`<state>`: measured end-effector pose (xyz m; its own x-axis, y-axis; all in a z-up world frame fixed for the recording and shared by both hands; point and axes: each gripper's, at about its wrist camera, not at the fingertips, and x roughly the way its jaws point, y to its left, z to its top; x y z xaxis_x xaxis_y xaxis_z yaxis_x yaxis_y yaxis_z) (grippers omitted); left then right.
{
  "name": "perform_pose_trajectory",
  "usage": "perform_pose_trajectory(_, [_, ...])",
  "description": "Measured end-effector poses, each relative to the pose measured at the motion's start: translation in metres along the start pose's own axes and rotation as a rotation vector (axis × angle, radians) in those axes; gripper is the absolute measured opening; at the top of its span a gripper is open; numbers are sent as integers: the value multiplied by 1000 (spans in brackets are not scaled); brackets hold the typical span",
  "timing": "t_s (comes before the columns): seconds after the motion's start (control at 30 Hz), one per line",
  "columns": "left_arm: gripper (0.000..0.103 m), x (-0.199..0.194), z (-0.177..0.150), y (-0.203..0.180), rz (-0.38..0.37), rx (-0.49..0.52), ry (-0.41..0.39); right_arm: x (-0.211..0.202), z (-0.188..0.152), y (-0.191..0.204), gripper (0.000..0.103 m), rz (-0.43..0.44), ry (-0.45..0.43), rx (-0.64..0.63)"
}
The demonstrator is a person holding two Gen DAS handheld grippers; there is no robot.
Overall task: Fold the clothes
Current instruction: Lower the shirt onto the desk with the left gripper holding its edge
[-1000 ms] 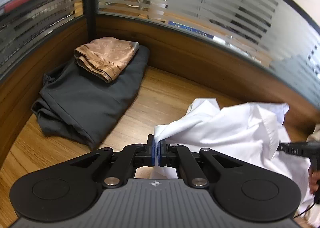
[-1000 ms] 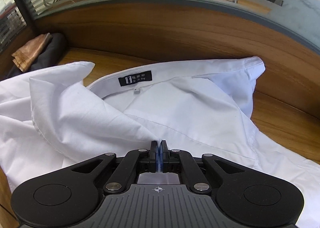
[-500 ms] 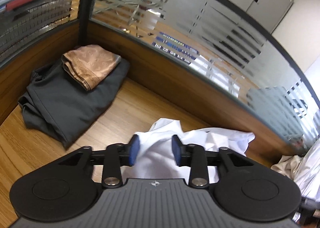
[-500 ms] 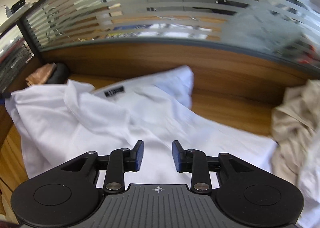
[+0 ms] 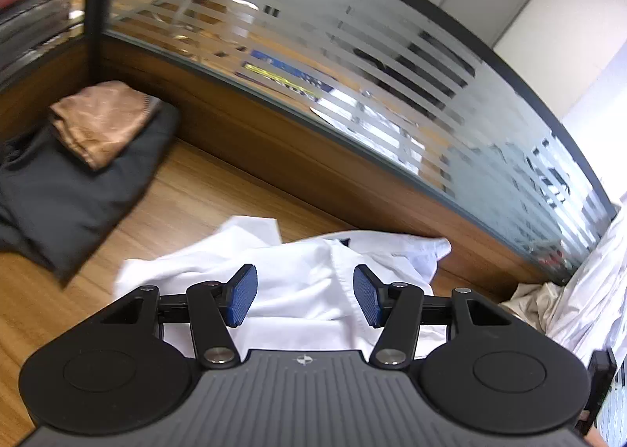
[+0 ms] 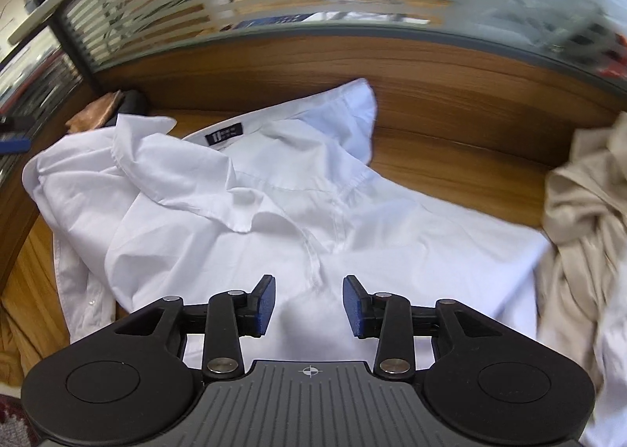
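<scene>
Left wrist view: the left gripper point(image 5: 305, 297) hangs above the white shirt point(image 5: 301, 270), jaws opening with nothing between them. The shirt lies rumpled on the wooden tabletop point(image 5: 211, 192) near its back edge. In the far left corner a tan folded cloth point(image 5: 100, 122) rests on a dark folded garment point(image 5: 66, 196).

Right wrist view: the right gripper point(image 6: 308, 304) is also opening, empty, over the shirt point(image 6: 392, 243). The collar's dark label point(image 6: 224, 133) has white writing, unreadable. A beige garment point(image 6: 580, 212) is heaped at the right edge.

both grippers, left gripper point(image 5: 305, 300) and right gripper point(image 6: 308, 305), look alike: black linkage arms, silver screws, ribbed grey housing, blue-padded fingers point(image 5: 243, 295).
</scene>
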<state>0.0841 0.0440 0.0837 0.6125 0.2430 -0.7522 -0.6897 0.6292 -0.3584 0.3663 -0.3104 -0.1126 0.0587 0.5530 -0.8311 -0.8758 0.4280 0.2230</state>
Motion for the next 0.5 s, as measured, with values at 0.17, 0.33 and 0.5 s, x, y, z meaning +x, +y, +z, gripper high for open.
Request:
perform_pose_trajectory(0.17, [63, 30, -1, -23, -19, 36, 43, 24, 10, -7, 24, 57, 83, -39])
perform_pose_trajectory(0.33, [44, 65, -12, -34, -89, 17, 107, 17, 8, -8, 13, 77, 70, -43])
perform_pose_trajectory(0.5, [39, 92, -25, -31, -103, -44, 141, 9, 1, -10, 13, 81, 62, -25])
